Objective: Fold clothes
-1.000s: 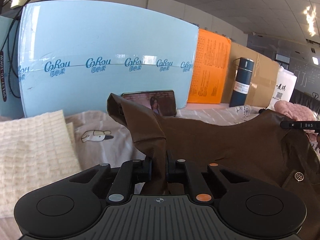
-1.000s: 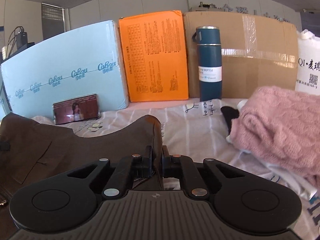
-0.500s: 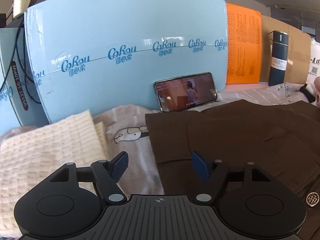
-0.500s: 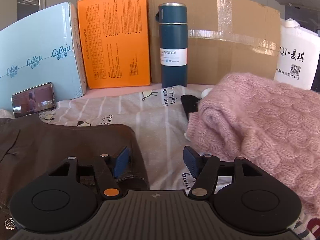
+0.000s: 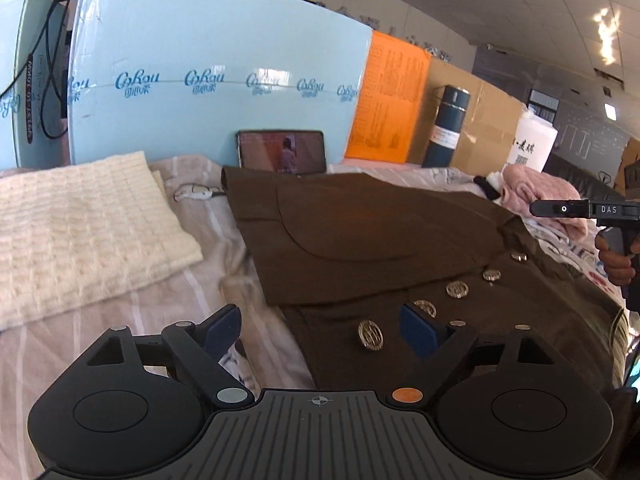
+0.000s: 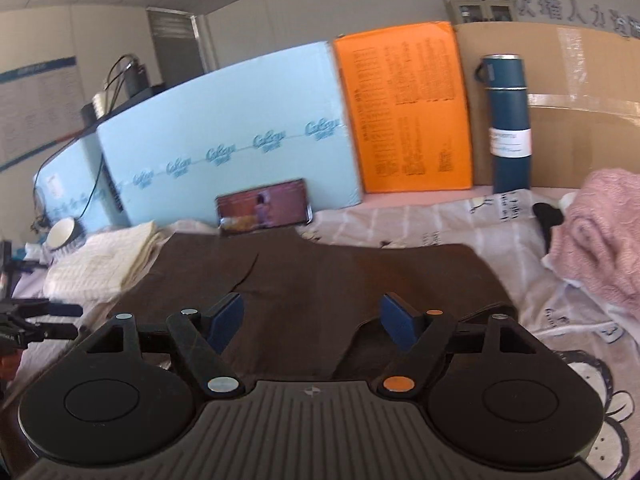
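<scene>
A dark brown garment with several metal buttons lies folded flat on the bed sheet; it also shows in the right wrist view. My left gripper is open and empty above the garment's near left edge. My right gripper is open and empty above the garment's near edge; it shows at the right edge of the left wrist view. A folded cream knit lies to the left. A pink knit lies to the right.
A phone leans on a light blue box behind the garment. An orange box, a dark blue bottle and a cardboard box stand along the back. A white bag stands at the right.
Both grippers let go of the brown garment, which now lies flat on the bed. Both have opened and drawn back and up from it.
</scene>
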The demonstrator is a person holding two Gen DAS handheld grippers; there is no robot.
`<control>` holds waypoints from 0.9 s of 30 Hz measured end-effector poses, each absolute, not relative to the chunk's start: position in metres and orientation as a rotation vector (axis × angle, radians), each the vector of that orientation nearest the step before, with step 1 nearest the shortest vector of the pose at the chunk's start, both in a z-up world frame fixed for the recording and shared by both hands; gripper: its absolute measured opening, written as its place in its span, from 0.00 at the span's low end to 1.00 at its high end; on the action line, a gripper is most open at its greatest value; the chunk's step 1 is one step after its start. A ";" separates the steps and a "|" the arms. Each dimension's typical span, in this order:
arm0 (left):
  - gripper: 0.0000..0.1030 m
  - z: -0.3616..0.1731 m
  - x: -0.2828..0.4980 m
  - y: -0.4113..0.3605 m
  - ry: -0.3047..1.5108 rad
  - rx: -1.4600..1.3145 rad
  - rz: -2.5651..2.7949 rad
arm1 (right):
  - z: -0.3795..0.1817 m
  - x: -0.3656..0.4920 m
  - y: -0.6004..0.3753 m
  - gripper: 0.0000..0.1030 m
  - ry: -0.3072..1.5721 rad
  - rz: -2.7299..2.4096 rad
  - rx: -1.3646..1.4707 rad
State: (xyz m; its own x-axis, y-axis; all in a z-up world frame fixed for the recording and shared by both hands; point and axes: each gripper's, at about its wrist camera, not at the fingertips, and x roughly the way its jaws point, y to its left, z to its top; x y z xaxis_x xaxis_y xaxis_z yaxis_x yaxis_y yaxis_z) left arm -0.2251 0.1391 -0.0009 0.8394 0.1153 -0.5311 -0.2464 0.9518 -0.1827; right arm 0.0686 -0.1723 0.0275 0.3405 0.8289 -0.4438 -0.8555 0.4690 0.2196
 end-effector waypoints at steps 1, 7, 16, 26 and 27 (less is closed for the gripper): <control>0.86 -0.005 -0.226 0.136 0.560 -0.257 0.180 | 0.023 0.061 -0.168 0.72 0.547 1.118 -0.086; 0.86 -0.013 -0.226 0.121 0.568 -0.271 0.070 | -0.011 0.043 -0.154 0.72 0.645 1.123 -0.218; 0.82 -0.014 -0.224 0.115 0.555 -0.205 0.089 | -0.017 0.045 -0.166 0.72 0.657 1.101 -0.184; 0.02 -0.003 -0.223 0.092 0.463 0.005 0.169 | -0.021 0.045 -0.177 0.36 0.655 1.077 -0.140; 0.02 -0.001 -0.221 0.091 0.445 0.017 0.181 | -0.020 0.045 -0.177 0.29 0.642 1.068 -0.139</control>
